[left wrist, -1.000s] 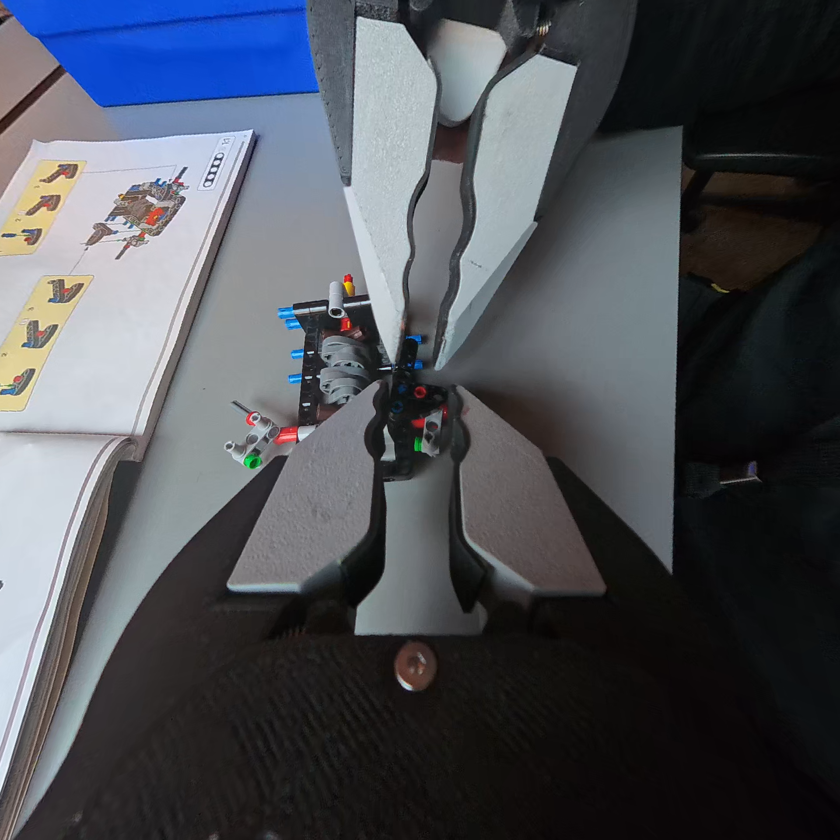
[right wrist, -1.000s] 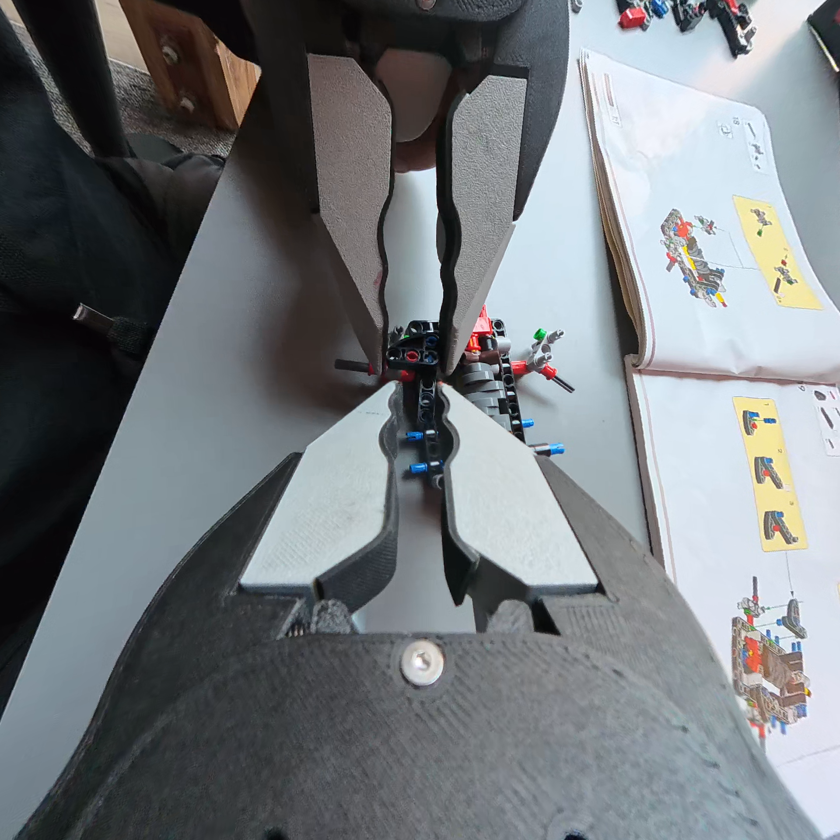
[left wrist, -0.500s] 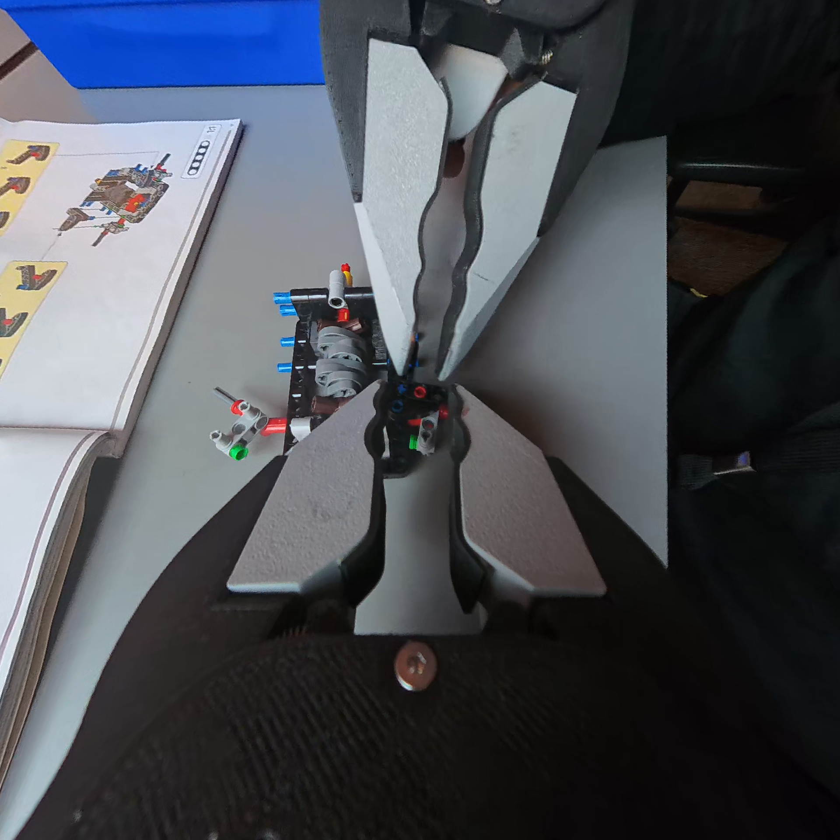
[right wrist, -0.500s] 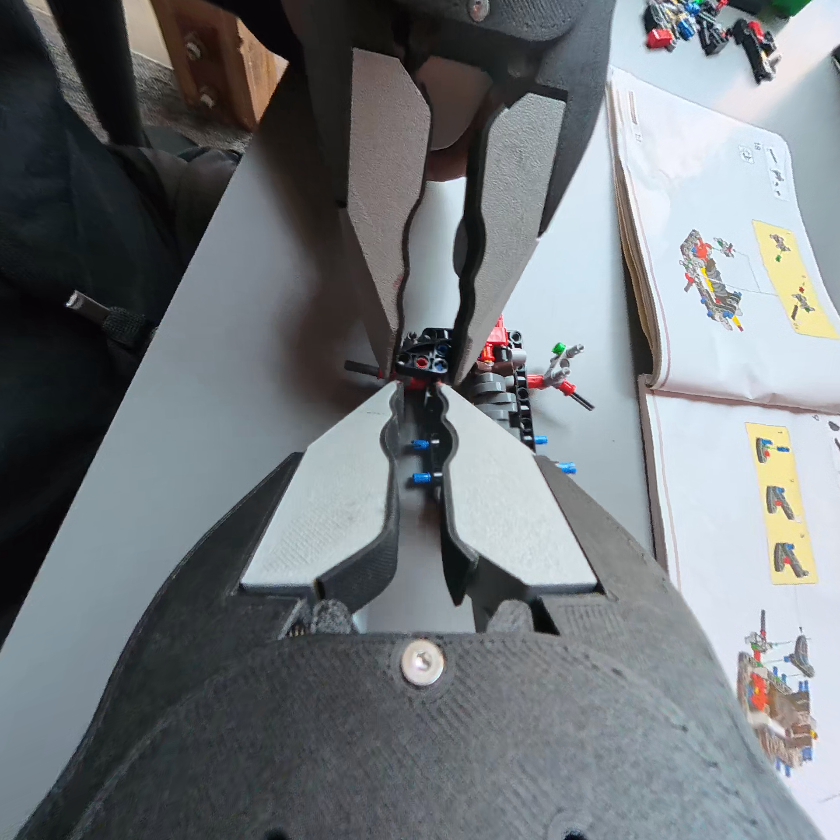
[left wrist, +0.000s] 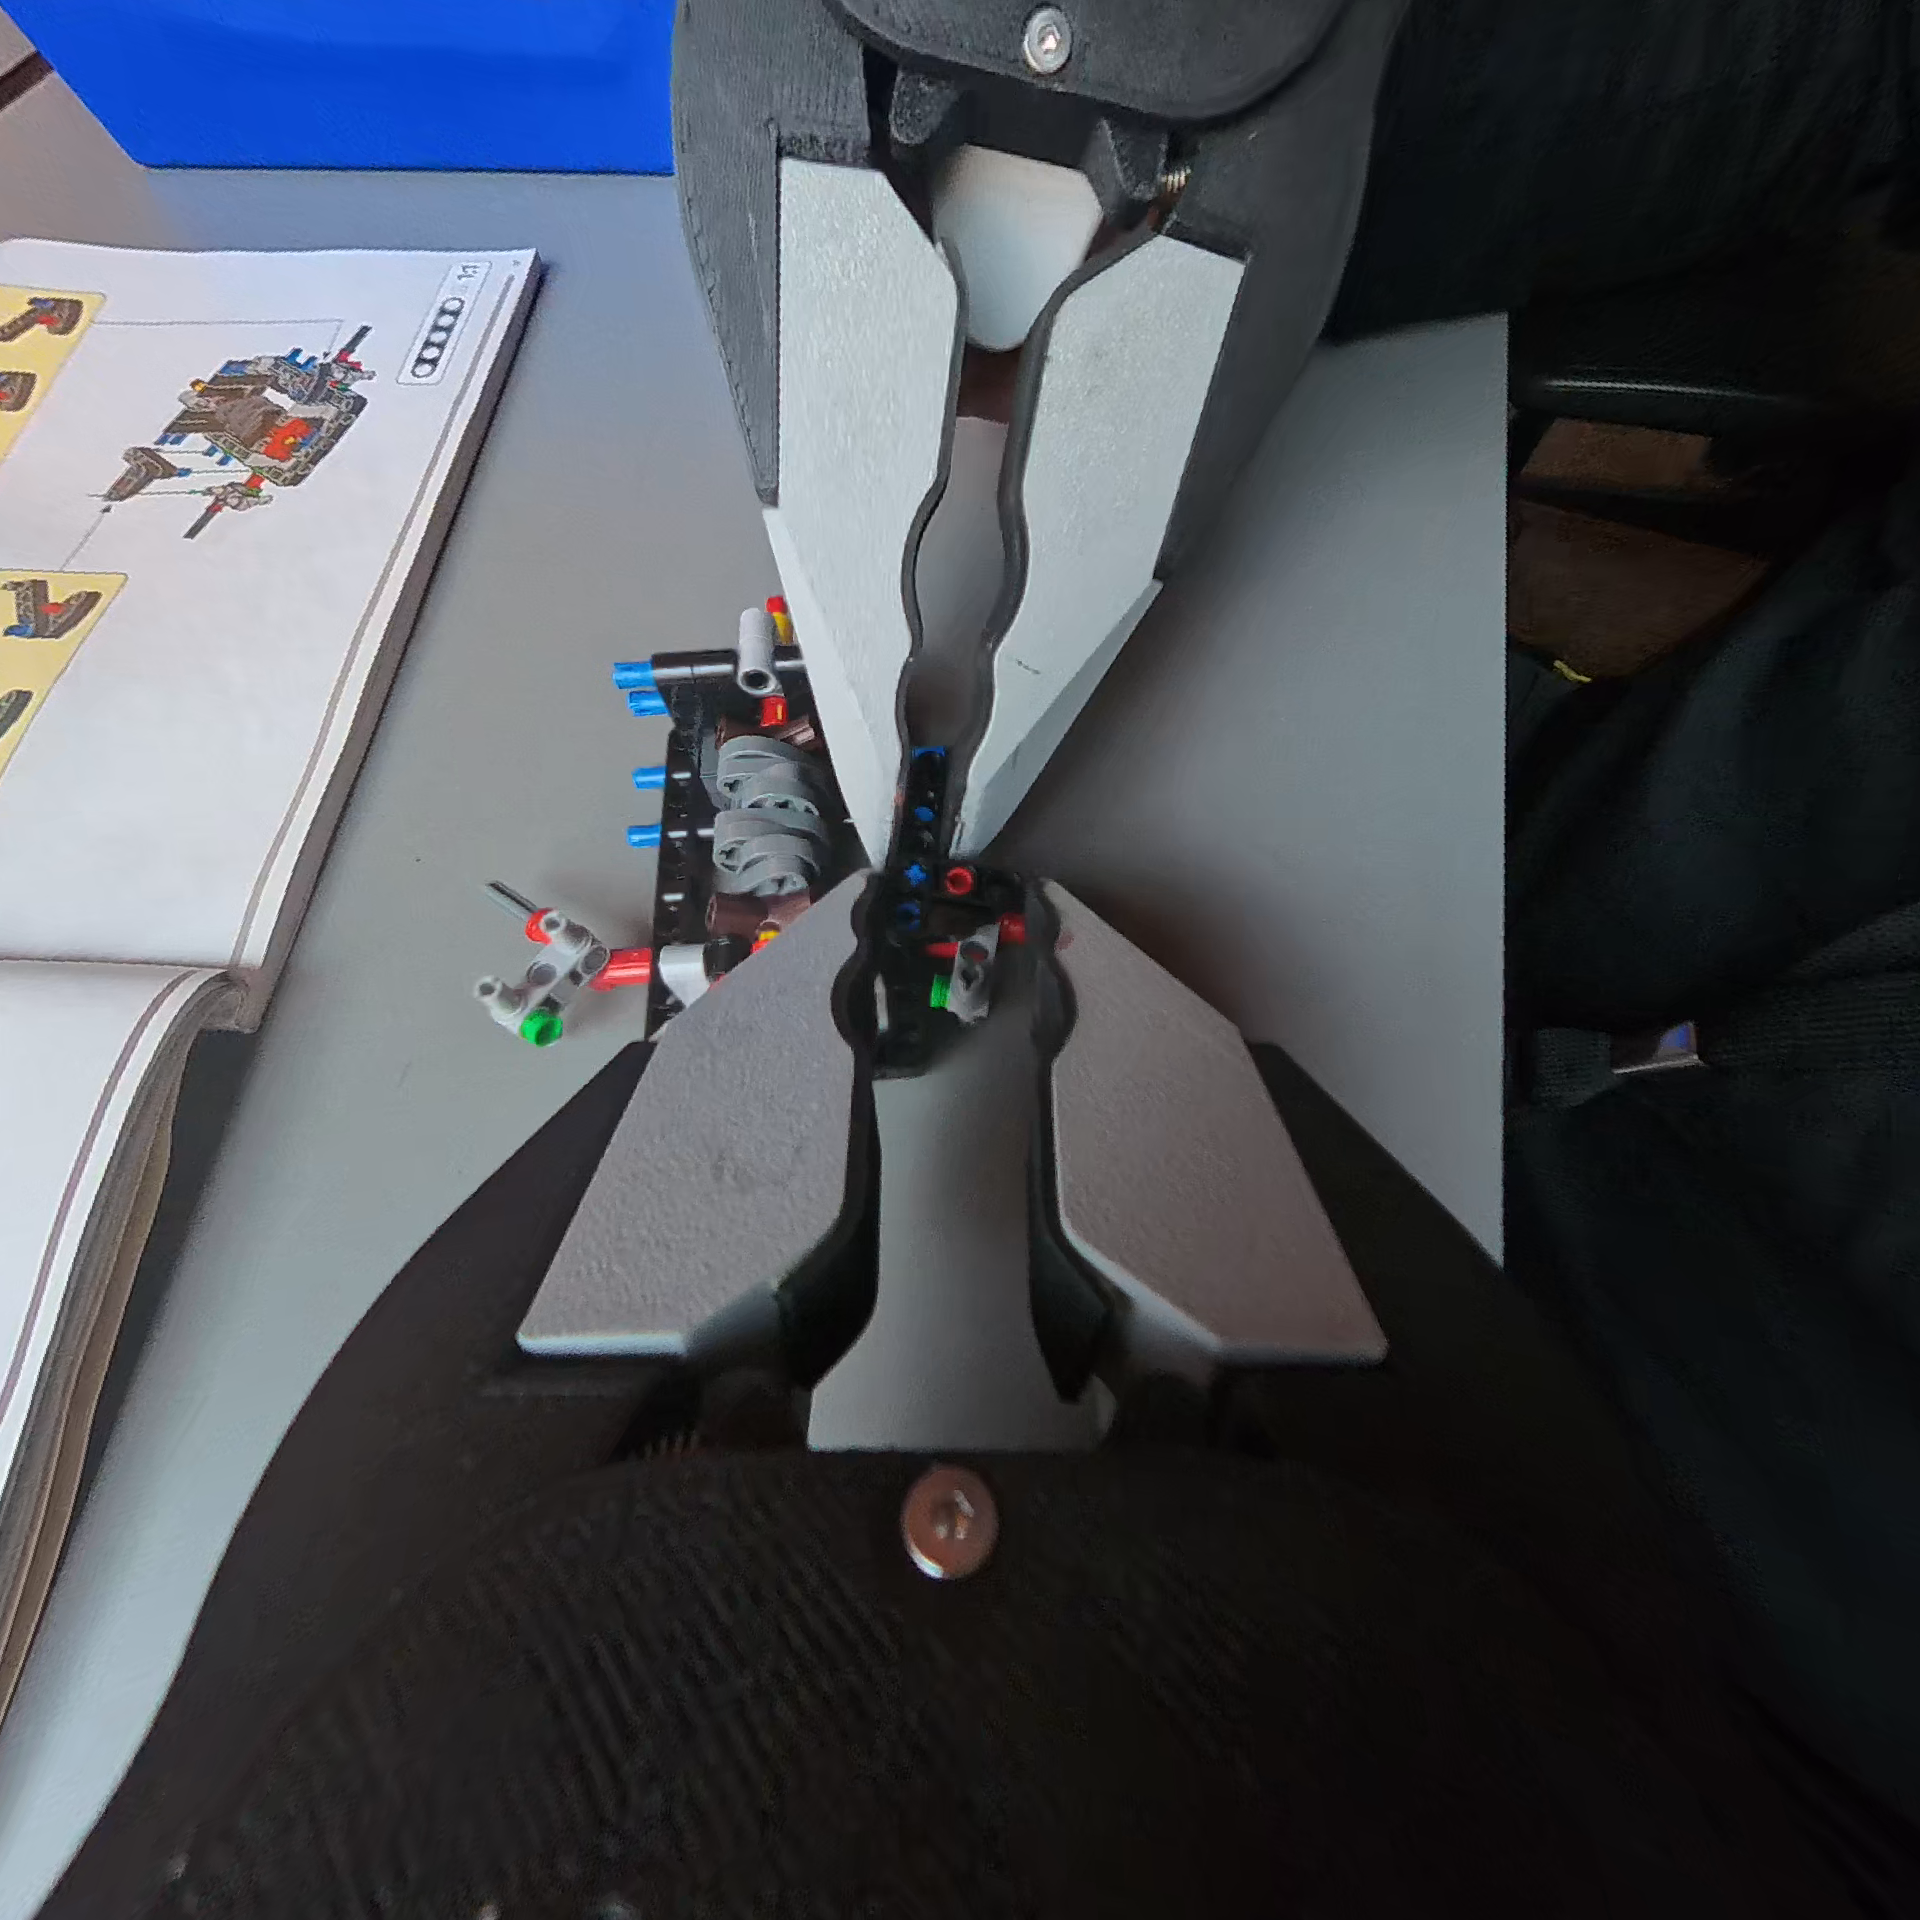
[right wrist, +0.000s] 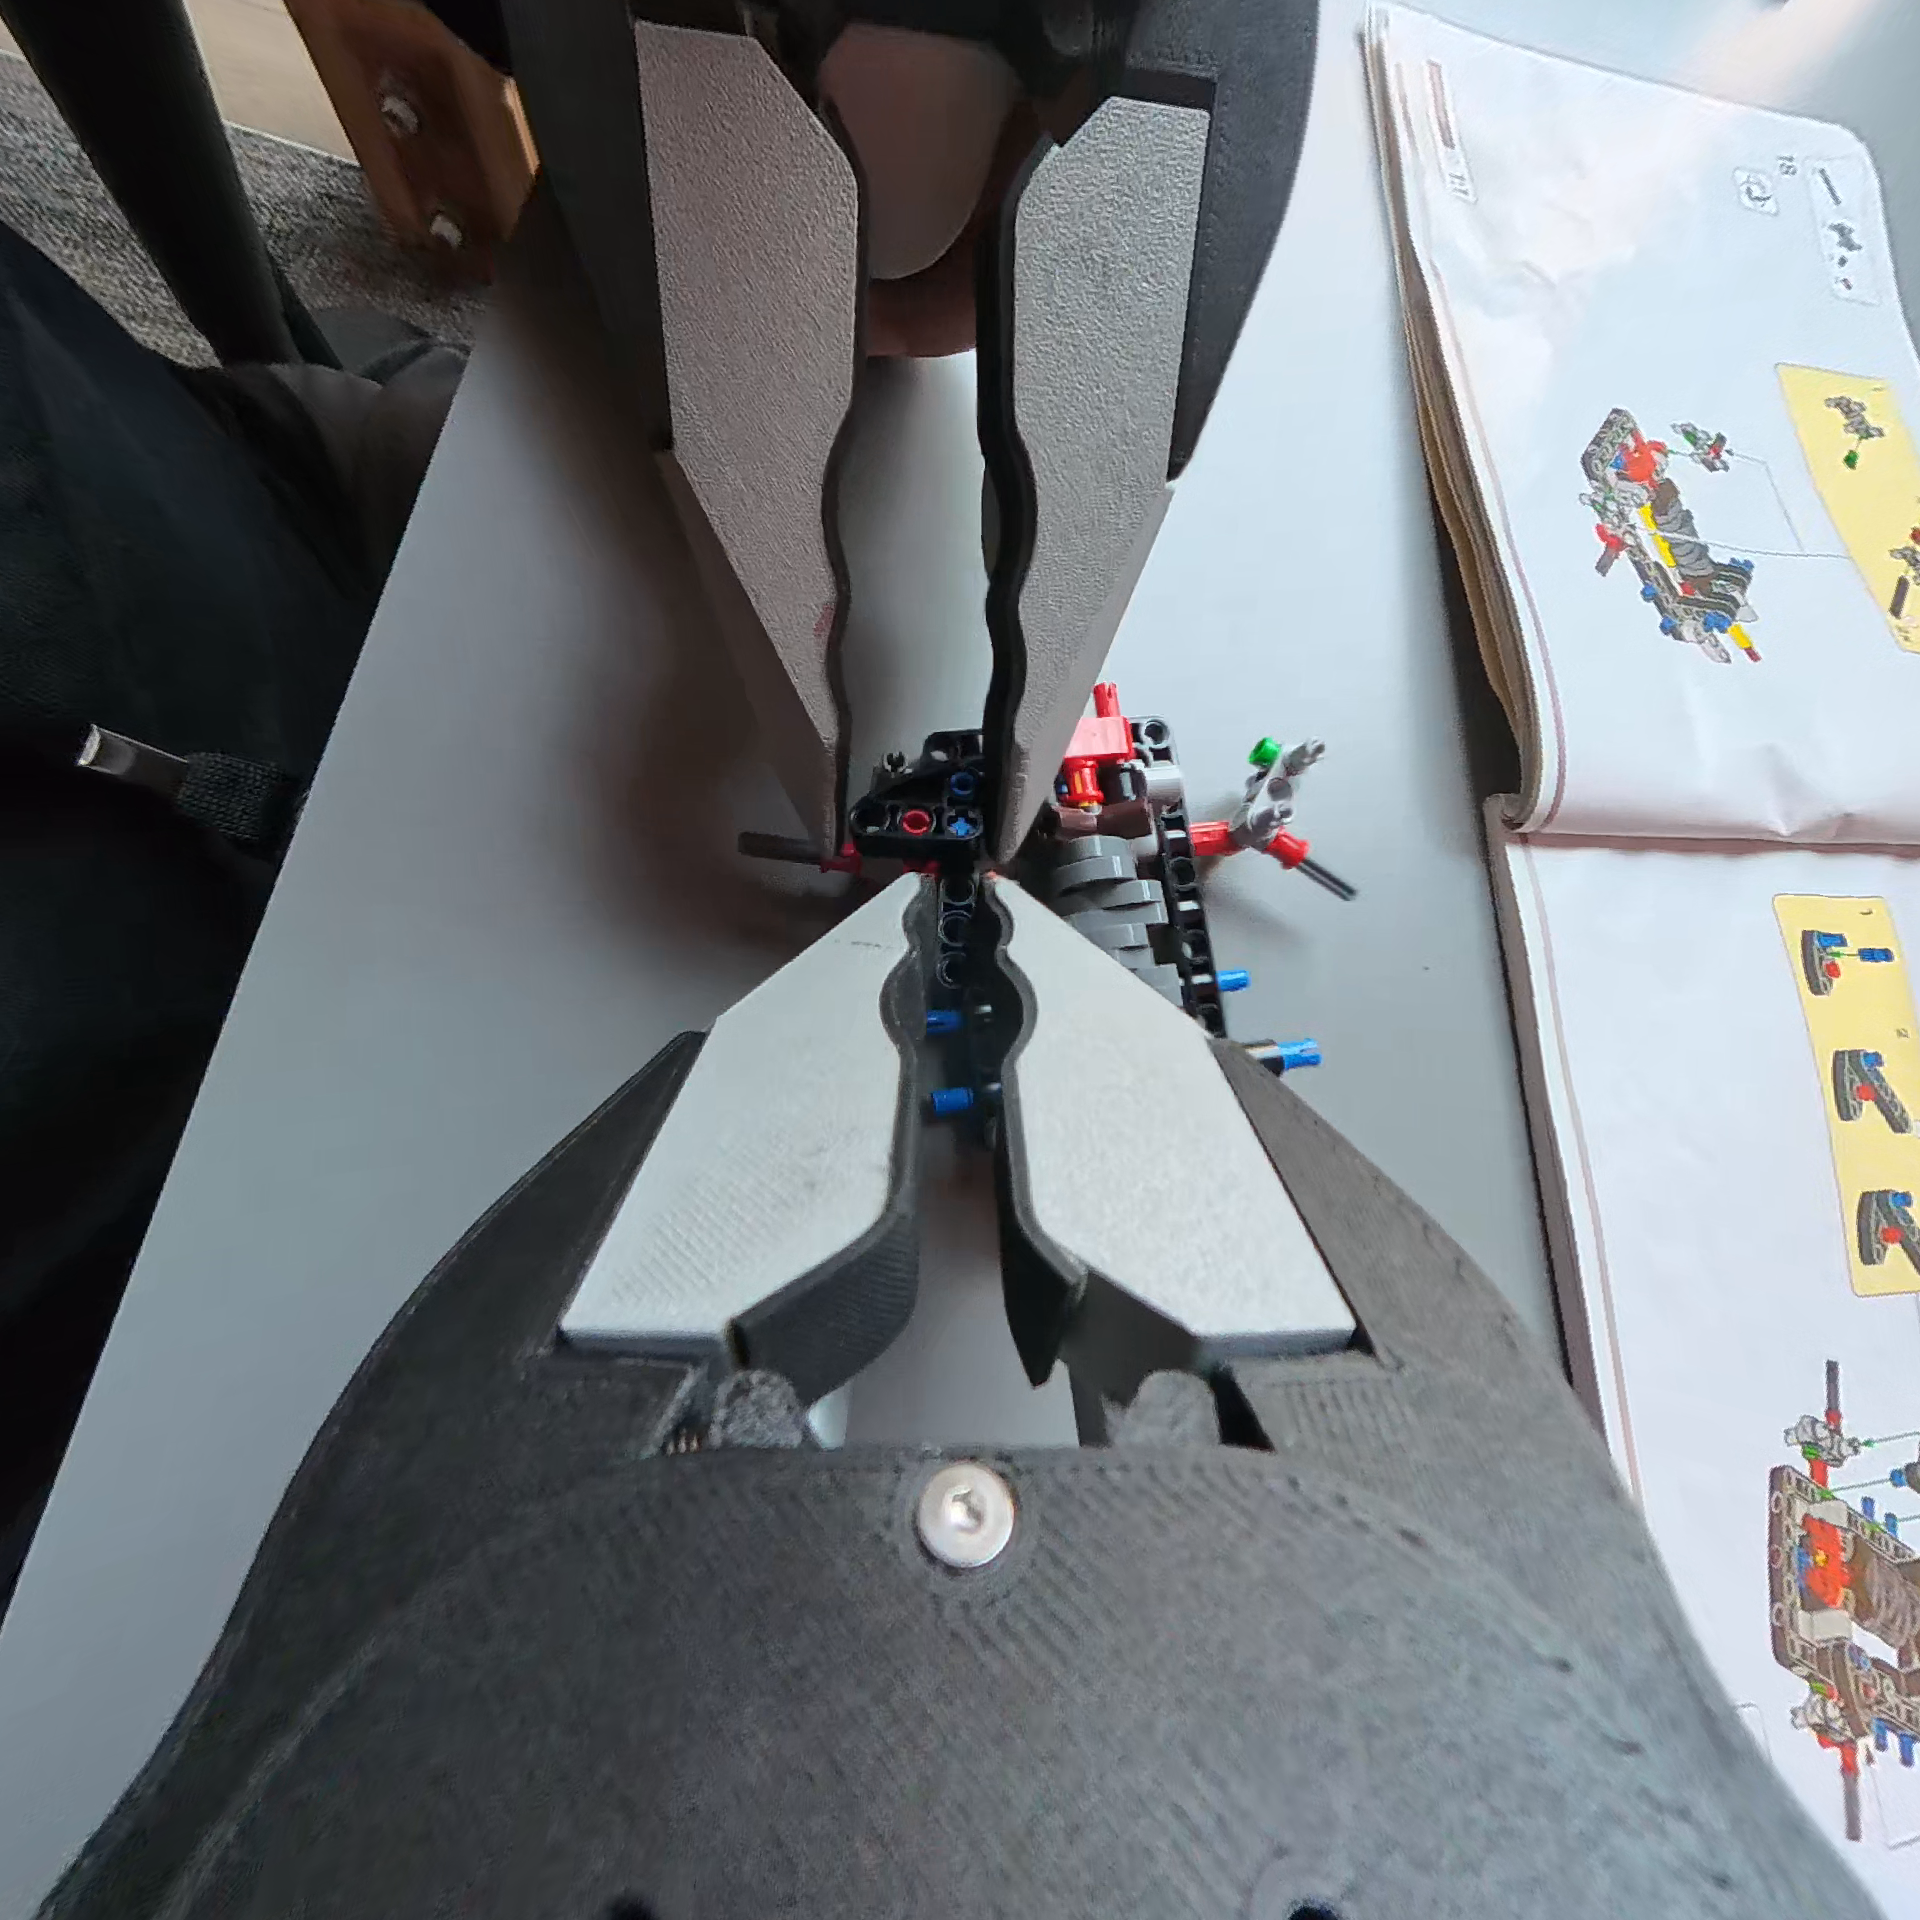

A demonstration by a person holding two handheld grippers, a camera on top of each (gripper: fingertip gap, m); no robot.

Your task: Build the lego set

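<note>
Barely shifted, left gripper (left wrist: 951, 914) and right gripper (right wrist: 961, 883) (facing) each seemingly clamp the lego frame (left wrist: 727, 821).

You have soft, cool daylight here, bright on the grey worktop (left wrist: 1299, 727) and dim along the dark side past its edge. The fingers (right wrist: 748, 499) cast faint, diffuse shadows under their tips (no hard edges anywhere). A mild sheen washes the open manual (right wrist: 1662, 312). Wide-angle bending stretches the corners, and your near gripper housing is slightly blurred.
</note>
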